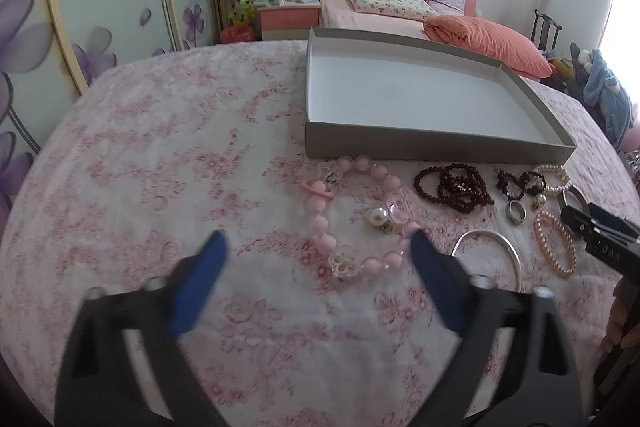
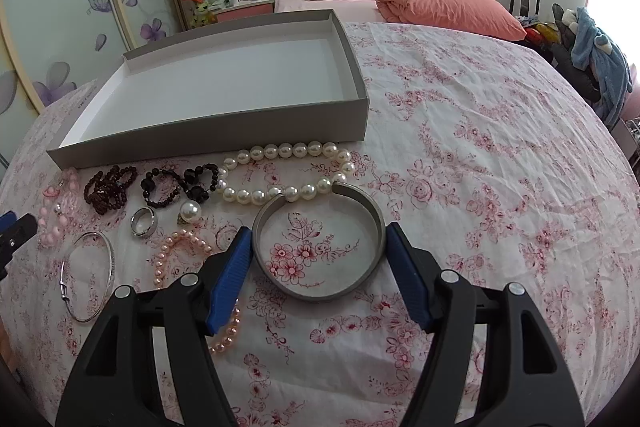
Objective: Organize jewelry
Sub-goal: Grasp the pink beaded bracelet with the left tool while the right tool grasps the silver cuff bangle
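Note:
A shallow grey box (image 1: pixel 400 141) (image 2: pixel 216 131) with a white inside lies on the flowered cloth, with nothing in it. Jewelry lies in a row in front of it. My left gripper (image 1: pixel 316 245) is open, its right finger touching a big pink bead bracelet (image 1: pixel 320 223). My right gripper (image 2: pixel 318 235) is open, with a finger on each side of a wide silver cuff bangle (image 2: pixel 378 223) lying flat. A white pearl necklace (image 2: pixel 286 151), dark bead bracelets (image 2: pixel 108 187), a ring (image 2: pixel 143 223), a thin silver bangle (image 2: pixel 110 259) and a small pink pearl bracelet (image 2: pixel 180 241) lie nearby.
The flowered cloth (image 2: pixel 480 147) spreads wide to the right of the box. A bed with an orange quilt (image 2: pixel 452 9) stands behind, and wardrobe doors (image 1: pixel 100 7) at the left. The right gripper's tip shows in the left wrist view (image 1: pixel 600 231).

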`<state>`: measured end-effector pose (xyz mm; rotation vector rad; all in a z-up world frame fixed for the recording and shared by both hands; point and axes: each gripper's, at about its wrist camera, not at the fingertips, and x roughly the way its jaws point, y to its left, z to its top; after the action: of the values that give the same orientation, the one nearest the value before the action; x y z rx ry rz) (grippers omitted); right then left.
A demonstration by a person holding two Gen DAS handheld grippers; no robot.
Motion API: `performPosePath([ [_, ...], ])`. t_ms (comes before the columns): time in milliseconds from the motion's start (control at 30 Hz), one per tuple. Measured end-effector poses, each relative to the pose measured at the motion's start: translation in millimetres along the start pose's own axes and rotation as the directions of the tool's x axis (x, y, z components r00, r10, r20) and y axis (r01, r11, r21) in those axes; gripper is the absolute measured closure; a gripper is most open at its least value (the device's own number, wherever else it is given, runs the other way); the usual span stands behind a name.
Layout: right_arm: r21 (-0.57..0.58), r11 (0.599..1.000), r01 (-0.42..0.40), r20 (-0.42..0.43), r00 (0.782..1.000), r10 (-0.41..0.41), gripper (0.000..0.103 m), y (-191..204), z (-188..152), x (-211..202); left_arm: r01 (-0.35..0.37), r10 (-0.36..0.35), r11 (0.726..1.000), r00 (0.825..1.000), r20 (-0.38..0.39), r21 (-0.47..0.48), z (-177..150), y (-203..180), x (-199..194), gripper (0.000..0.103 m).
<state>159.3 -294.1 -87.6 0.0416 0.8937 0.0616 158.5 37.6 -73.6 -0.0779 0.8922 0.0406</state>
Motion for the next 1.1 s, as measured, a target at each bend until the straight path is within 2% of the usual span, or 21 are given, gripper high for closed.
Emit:
performPosePath([
  [133, 0.007, 1.0, -0.01, 0.003, 1.0, 0.01, 0.035, -4, 1, 1, 0.024, -0.024, 1.0, 1.0, -0.021, -0.014, 4, 2, 11, 0.043],
  [200, 0.008, 1.0, -0.013, 0.004, 1.0, 0.013, 0.035, -4, 0, 1, 0.027, -0.028, 0.999, 0.999, -0.031, -0.018, 2, 2, 16, 0.058],
  [300, 0.008, 1.0, -0.013, 0.004, 1.0, 0.013, 0.035, -6, -1, 1, 0.02, -0.02, 1.0, 0.999, -0.035, -0.017, 1, 0, 20, 0.068],
  [733, -0.001, 1.0, -0.005, 0.001, 1.0, 0.005, 0.035, -5, -1, 1, -0.036, 0.036, 0.999, 0.999, -0.009, 0.03, 1, -12, 24, 0.068],
  [900, -0.013, 1.0, 0.012, -0.003, 1.0, -0.012, 0.035, 0, -1, 2, -0.021, 0.021, 1.0, 1.0, -0.005, 0.005, 2, -6, 24, 0.076],
  [1100, -0.019, 1.0, 0.018, -0.003, 1.0, -0.018, 0.035, 3, -1, 2, -0.035, 0.035, 0.999, 0.999, -0.005, 0.008, 1, -6, 24, 0.078],
])
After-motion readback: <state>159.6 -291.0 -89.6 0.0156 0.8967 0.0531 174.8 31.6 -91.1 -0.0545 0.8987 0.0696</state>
